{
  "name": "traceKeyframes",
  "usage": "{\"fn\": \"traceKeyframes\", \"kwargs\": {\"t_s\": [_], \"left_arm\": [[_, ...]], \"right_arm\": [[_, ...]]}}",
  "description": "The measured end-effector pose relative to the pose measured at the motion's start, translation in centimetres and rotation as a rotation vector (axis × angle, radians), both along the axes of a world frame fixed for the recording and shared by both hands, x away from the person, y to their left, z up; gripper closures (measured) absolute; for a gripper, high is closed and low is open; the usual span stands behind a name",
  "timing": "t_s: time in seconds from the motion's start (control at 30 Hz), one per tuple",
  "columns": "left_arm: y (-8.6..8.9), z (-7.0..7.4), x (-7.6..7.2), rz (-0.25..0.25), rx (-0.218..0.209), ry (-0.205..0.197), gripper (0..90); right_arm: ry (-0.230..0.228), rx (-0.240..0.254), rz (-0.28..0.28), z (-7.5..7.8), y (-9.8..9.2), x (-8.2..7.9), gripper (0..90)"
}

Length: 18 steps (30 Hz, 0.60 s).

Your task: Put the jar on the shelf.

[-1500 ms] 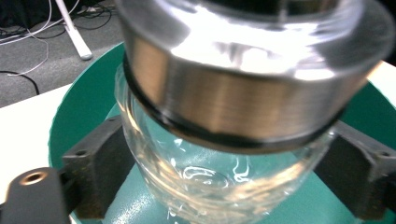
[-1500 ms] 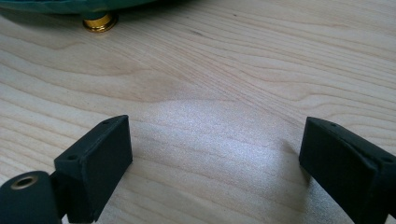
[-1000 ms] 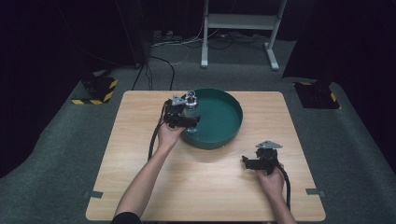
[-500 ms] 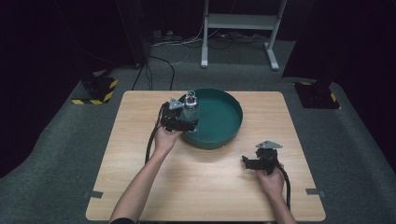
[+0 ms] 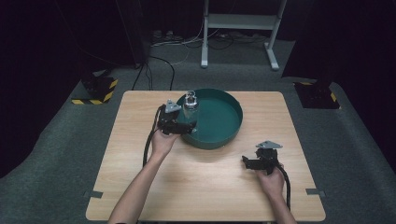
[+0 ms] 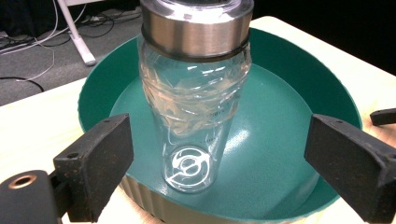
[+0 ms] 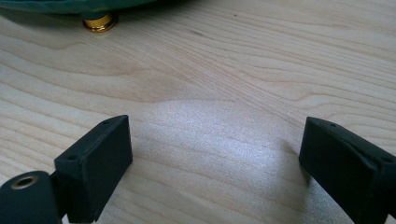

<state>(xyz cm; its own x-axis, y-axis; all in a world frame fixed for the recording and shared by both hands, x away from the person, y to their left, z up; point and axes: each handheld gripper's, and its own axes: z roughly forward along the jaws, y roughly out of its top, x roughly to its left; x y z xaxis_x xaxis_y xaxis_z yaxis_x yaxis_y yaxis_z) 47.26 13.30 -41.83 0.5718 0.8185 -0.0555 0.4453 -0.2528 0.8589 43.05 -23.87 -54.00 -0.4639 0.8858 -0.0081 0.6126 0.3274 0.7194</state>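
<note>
The glass bottle stands upright in the green bowl, close to the bowl's wall on the side toward the table's far left corner. It is clear, with a shiny metal cap. The top of the cap is cut off in the left gripper view. Something crinkly and see-through sits inside the bottle, but it is hard to tell what. A round mark shows at the bottom of the glass, and a thin line of tiny writing runs across the side, too small to read.

The left gripper is at the bowl's left rim, just beside the bottle. Its two black jaws are wide apart, one on each side of the bottle, and they do not touch it.

The bowl sits near the middle of the table's far edge. Under its rim, in the right gripper view, a small gold foot peeks out; the rest is hidden.

The right gripper is near the table's right edge, well apart from the bowl. Its jaws are wide apart too, over bare wood.
</note>
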Motion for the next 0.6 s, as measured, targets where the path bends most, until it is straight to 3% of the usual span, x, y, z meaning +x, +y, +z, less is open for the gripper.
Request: {"fn": "traceKeyframes", "kwargs": {"t_s": [0.2, 0.6], "left_arm": [[0.3, 0.2, -0.7, 0.003, 0.011, -0.014, 8.4], [1.2, 0.3, -2.0, 0.005, -0.005, -0.027, 8.4]], "right_arm": [[0.0, 0.0, 0.0, 0.0, 0.0, 0.0, 9.5], [0.0, 0.0, 0.0, 0.0, 0.0, 0.0, 9.6]]}}
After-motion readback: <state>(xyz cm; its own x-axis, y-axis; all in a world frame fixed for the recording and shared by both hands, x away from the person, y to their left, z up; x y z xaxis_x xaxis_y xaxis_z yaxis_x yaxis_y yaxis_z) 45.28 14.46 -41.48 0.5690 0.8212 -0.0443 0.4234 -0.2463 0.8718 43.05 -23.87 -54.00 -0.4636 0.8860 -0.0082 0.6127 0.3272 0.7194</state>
